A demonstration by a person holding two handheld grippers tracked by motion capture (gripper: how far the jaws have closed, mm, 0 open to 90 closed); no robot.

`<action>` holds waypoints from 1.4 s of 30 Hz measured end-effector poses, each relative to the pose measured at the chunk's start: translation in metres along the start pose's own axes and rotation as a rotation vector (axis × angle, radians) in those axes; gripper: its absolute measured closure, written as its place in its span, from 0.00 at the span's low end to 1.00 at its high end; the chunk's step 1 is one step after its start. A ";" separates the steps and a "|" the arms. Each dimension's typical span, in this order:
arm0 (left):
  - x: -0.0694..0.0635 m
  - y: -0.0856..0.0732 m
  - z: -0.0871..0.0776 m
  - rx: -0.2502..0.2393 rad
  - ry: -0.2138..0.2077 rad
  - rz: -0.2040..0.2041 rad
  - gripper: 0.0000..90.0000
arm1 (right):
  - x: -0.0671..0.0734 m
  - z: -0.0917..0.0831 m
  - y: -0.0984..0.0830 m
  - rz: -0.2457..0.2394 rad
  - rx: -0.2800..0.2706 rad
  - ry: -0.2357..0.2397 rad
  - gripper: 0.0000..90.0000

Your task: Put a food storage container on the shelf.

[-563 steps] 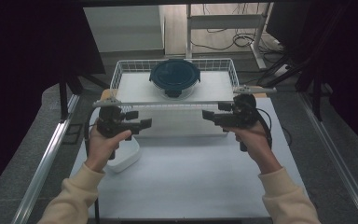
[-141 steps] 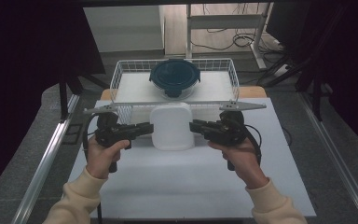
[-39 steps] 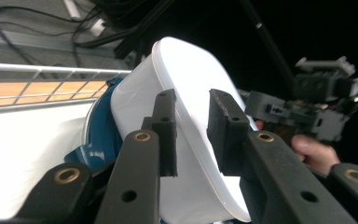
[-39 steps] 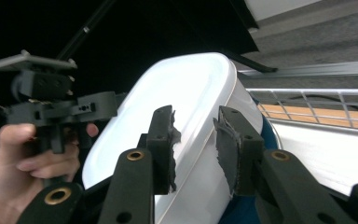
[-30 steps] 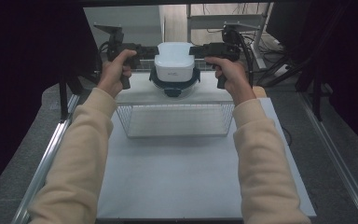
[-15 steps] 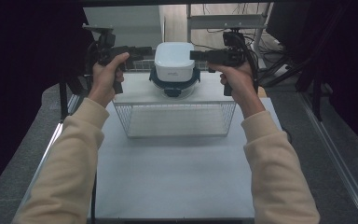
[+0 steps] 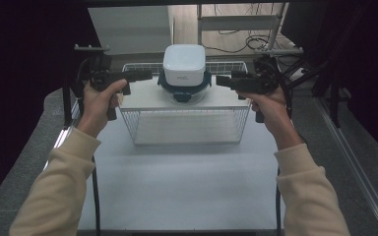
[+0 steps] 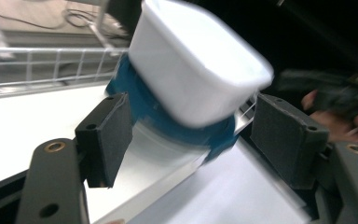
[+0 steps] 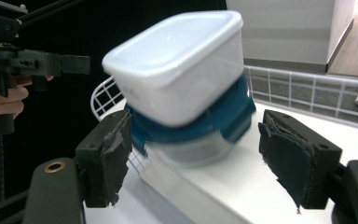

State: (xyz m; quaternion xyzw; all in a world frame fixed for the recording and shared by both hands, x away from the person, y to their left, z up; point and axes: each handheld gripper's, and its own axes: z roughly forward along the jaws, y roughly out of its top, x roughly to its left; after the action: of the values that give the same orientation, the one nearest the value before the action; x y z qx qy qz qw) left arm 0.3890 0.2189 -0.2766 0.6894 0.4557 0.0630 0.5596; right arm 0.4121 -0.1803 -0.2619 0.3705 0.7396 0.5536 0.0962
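**White box stacked on the blue-lidded container, both grippers off it**

Looking down from the high view, I see the white rectangular plastic box with its fitted white lid (image 7: 184,60) sitting on top of the round clear container with the dark blue clip-on lid (image 7: 183,87). That container rests on a white flat board (image 7: 145,100) laid across the top of the white wire mesh basket (image 7: 184,129), at the far side of the white table (image 7: 187,187).

My left gripper (image 7: 140,75) hangs just off the stack's left side, and my right gripper (image 7: 224,81) just off its right. Both have their jaws spread wide with nothing between the pads. In the left gripper view the black pads (image 8: 106,136) frame the stack without touching it; the right gripper view shows the same, with worn, torn padding (image 9: 292,161) on the jaws.

What worries me is the stack itself. The white box is square-cornered and sits on a round lid, and in both gripper views it seems to overhang the blue rim on one side, though both views are tilted and the left one is blurred, so I cannot tell how level it really sits. If it is off-centre, a brush from either jaw could tip it off. The board only lies over the basket's rim, so a downward knock near its edge might rock the whole pile. The frayed right pad could also snag one of the blue clips.
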 end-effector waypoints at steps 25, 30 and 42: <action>-0.007 -0.159 -0.005 0.146 0.040 0.088 0.27 | 0.000 -0.030 -0.144 -0.010 0.152 -0.049 0.28; 0.000 -0.181 0.006 0.206 0.046 0.078 0.27 | -0.007 -0.028 -0.175 0.012 0.255 -0.069 0.28; 0.016 -0.222 0.019 0.307 0.075 0.037 0.28 | -0.015 -0.010 -0.228 0.015 0.392 -0.094 0.28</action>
State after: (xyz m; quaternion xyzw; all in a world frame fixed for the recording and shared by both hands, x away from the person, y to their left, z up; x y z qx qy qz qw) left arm 0.2855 0.2071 -0.4740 0.7723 0.4677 0.0289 0.4289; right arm 0.3164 -0.2234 -0.4651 0.4132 0.8251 0.3818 0.0523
